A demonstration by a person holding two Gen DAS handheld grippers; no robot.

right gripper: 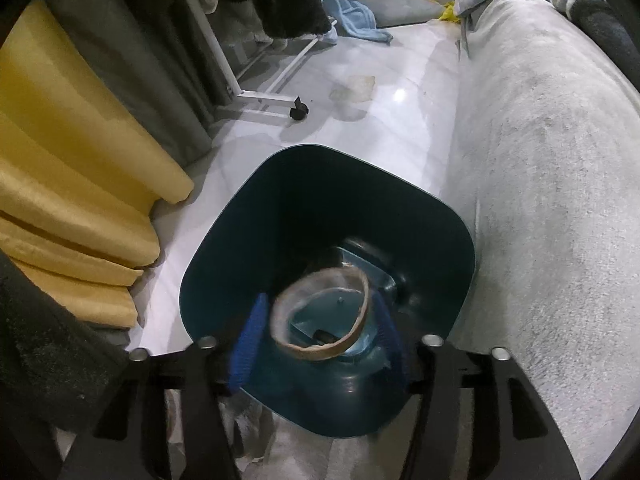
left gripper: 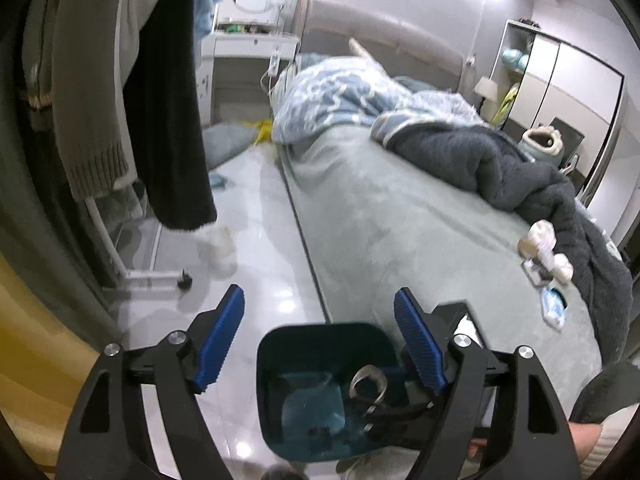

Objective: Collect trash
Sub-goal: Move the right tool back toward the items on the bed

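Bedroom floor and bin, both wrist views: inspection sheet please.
Surface: glossy pale floor beside the bed.
Job's things: dark blue bin on the floor; tape ring over its opening, blurred; crumpled wrapper on the floor.
Clutter: small items on the bed edge; blue cloth on the floor.
Grippers: left hand-held gripper open, empty; right hand-held gripper open around the ring.
Cables: white cord by the nightstand.
Surroundings: clothes rack, yellow curtain.
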